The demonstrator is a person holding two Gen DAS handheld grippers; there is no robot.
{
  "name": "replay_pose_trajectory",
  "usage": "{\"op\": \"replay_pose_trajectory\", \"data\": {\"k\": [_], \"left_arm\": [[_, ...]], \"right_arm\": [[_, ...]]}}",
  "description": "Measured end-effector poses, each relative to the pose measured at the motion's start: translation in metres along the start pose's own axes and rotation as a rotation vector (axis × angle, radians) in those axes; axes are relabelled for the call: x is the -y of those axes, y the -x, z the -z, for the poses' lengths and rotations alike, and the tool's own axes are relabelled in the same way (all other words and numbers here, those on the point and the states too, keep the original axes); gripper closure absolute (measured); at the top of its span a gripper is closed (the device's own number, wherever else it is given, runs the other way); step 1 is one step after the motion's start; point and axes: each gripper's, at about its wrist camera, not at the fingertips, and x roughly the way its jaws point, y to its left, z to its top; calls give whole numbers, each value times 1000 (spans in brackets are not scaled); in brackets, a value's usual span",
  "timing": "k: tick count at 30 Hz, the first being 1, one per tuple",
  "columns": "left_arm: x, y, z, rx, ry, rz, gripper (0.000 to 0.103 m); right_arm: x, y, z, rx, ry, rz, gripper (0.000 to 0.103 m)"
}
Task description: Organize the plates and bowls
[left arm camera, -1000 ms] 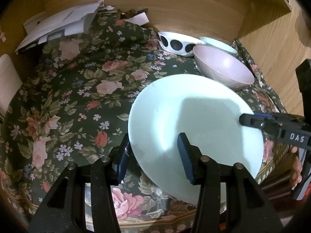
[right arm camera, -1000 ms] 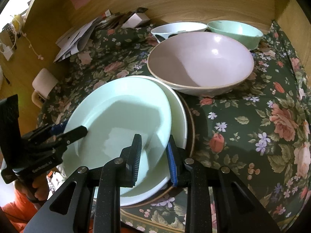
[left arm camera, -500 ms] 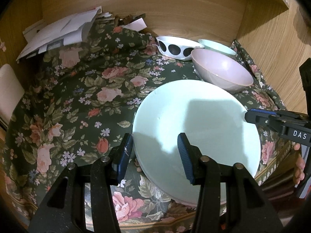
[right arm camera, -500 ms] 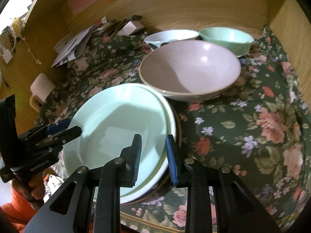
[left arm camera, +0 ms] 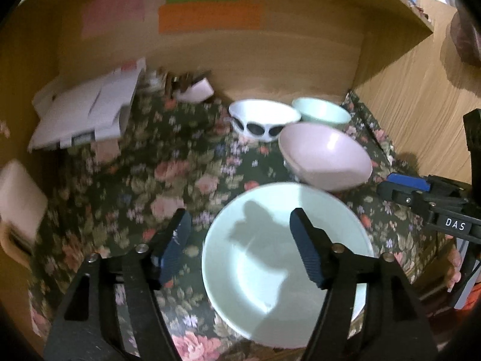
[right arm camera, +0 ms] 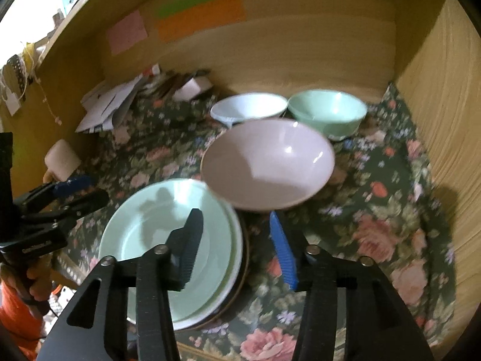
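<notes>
Floral cloth bears the pale green plate [right arm camera: 168, 240] stack, the pink bowl [right arm camera: 267, 162] just beyond, nearer my right gripper [right arm camera: 237, 240], both claws opening, empty.

Floral cloth [left arm camera: 126, 186] under my work, dark green with pink roses. Loose white papers [left arm camera: 87, 114] heaped at far left corner, small white box [right arm camera: 192, 85] beside them. Orange [right arm camera: 201, 18], green [right arm camera: 186, 1], pink [right arm camera: 126, 31] notes stuck on wooden back wall [left arm camera: 285, 54]. Cream mug [right arm camera: 61, 159] at cloth's left edge.
</notes>
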Motion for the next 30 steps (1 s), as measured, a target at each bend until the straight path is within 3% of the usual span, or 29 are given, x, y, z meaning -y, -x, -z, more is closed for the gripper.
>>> {"op": "replay_pose_trajectory", "data": {"k": [2,6,9,26,30], "left_arm": [[3,-1,-9,14,-13,-2,24],[10,-7,-25,27,-29,9,18],[13,-17,-37,23,-28,20,17],[28,-108,-63,-106,-9,68,17],[32,-123,-64,-127,-22,74,23]], "right_arm": [[3,3,-6,22,-1,14,48],[10,6,-18,56,-1,39,44],[17,5,-24,75,-14,51,36],[63,-39,-39,45,-78,86,35],[70,-51,-38,26,-91,91,36]]}}
